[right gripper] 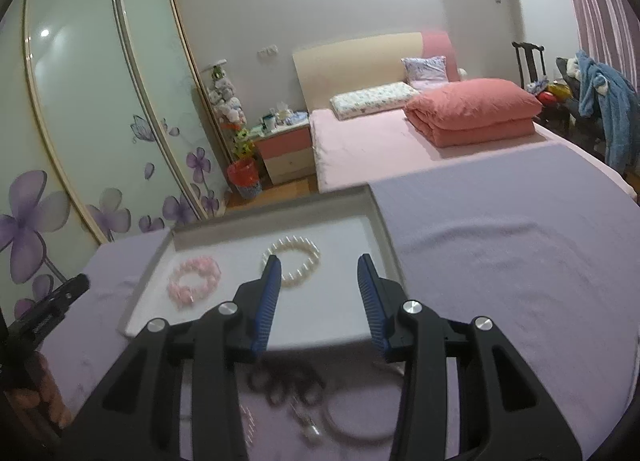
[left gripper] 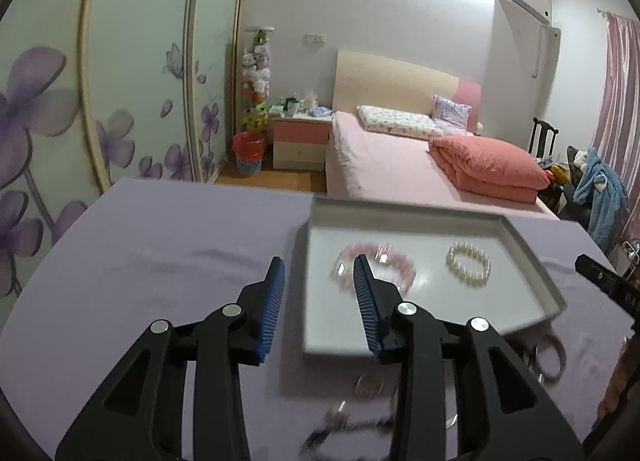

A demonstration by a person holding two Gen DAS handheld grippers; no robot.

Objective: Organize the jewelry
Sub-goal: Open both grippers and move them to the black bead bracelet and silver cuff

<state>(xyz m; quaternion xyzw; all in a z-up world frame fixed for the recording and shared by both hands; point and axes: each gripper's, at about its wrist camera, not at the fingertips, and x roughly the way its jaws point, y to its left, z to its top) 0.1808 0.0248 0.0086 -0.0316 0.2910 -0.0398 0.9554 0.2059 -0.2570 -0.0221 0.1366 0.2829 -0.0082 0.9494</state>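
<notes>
A shallow white tray (left gripper: 532, 257) (right gripper: 160, 257) lies on a lilac cloth. Inside it rest a pink bead bracelet (left gripper: 396, 261) (right gripper: 194, 281) and a white pearl bracelet (left gripper: 469, 264) (right gripper: 308, 257), side by side and apart. My left gripper (left gripper: 320, 273) hovers over the tray's left edge, open, with nothing between its blue pads. My right gripper (right gripper: 318, 267) hangs over the tray's near right part, open and empty too, with the pearl bracelet just beyond its left finger. More jewelry lies blurred on the cloth near the tray's front: a clear ring (left gripper: 368, 385), thin bangles (left gripper: 548, 357) (right gripper: 356, 425) and dark chain links (right gripper: 286, 385).
The lilac cloth (left gripper: 160, 261) (right gripper: 500, 261) covers the work surface. Behind it stand a pink bed (left gripper: 400, 165) with a folded coral quilt (left gripper: 488, 169), a bedside cabinet (left gripper: 300, 141), a red bin (left gripper: 249, 151) and flowered wardrobe doors (left gripper: 120, 101). The other gripper shows at each frame's edge (left gripper: 600, 277) (right gripper: 60, 297).
</notes>
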